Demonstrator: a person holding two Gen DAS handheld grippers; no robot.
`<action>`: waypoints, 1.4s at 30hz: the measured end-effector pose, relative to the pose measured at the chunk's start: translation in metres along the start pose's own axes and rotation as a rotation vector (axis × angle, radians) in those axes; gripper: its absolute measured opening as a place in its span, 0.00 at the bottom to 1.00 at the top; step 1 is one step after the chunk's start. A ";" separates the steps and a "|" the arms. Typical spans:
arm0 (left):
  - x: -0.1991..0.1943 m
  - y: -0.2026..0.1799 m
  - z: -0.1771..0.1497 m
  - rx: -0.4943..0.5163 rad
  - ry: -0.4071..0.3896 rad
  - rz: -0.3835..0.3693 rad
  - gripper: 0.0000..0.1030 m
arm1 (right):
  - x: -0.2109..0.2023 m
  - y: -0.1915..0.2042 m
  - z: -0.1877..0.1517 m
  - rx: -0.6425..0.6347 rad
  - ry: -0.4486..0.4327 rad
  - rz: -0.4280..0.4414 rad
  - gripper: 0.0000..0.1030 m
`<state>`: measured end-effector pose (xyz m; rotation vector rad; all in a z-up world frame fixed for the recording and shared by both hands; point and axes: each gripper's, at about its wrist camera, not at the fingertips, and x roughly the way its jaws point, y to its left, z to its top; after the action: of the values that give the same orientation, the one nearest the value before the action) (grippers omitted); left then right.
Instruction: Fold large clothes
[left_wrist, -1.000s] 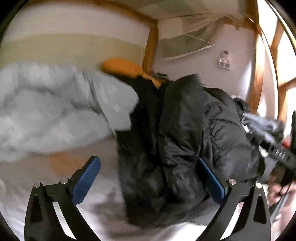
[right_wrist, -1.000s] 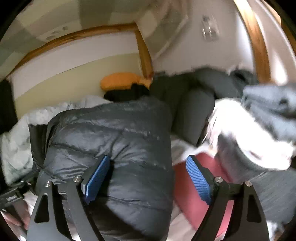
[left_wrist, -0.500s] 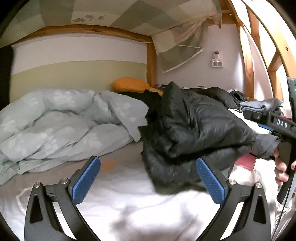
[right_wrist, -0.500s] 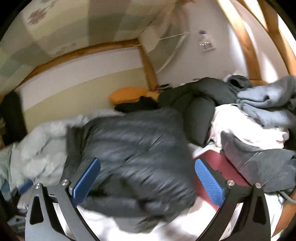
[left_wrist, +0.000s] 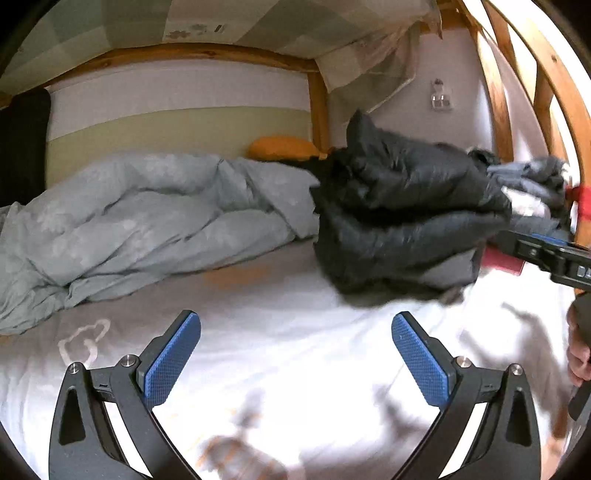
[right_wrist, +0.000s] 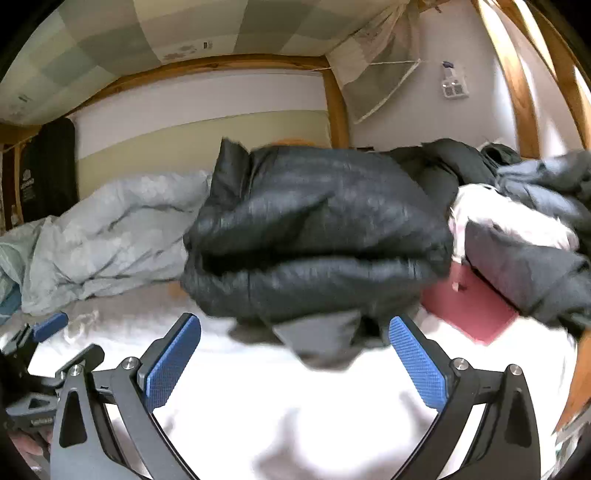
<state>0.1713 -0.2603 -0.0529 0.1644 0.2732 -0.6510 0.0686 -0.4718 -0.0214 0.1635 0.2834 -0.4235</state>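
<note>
A black puffer jacket lies folded in a bundle on the white bed sheet, right of centre in the left wrist view. In the right wrist view the jacket fills the centre. My left gripper is open and empty, held over bare sheet well short of the jacket. My right gripper is open and empty, just in front of the jacket's near edge. The right gripper also shows at the right edge of the left wrist view.
A crumpled pale blue duvet lies at the left against the wall. A pile of grey, white and dark clothes and a red flat item sit at the right. An orange pillow lies at the back. Wooden bed posts stand at the right.
Both grippers have pulled back from the jacket, which was between their fingers a second ago. The jacket now lies folded on the sheet, apart from both.
</note>
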 end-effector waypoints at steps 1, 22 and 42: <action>0.002 -0.001 -0.007 0.010 0.008 0.012 1.00 | -0.002 0.000 -0.010 0.013 -0.009 -0.003 1.00; -0.004 0.000 -0.012 -0.003 -0.032 0.093 1.00 | 0.045 0.041 -0.055 -0.245 -0.002 -0.129 1.00; -0.007 0.012 -0.011 -0.057 -0.018 0.091 1.00 | 0.049 0.048 -0.055 -0.277 0.028 -0.144 1.00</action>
<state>0.1713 -0.2444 -0.0604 0.1150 0.2648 -0.5534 0.1184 -0.4356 -0.0834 -0.1229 0.3798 -0.5197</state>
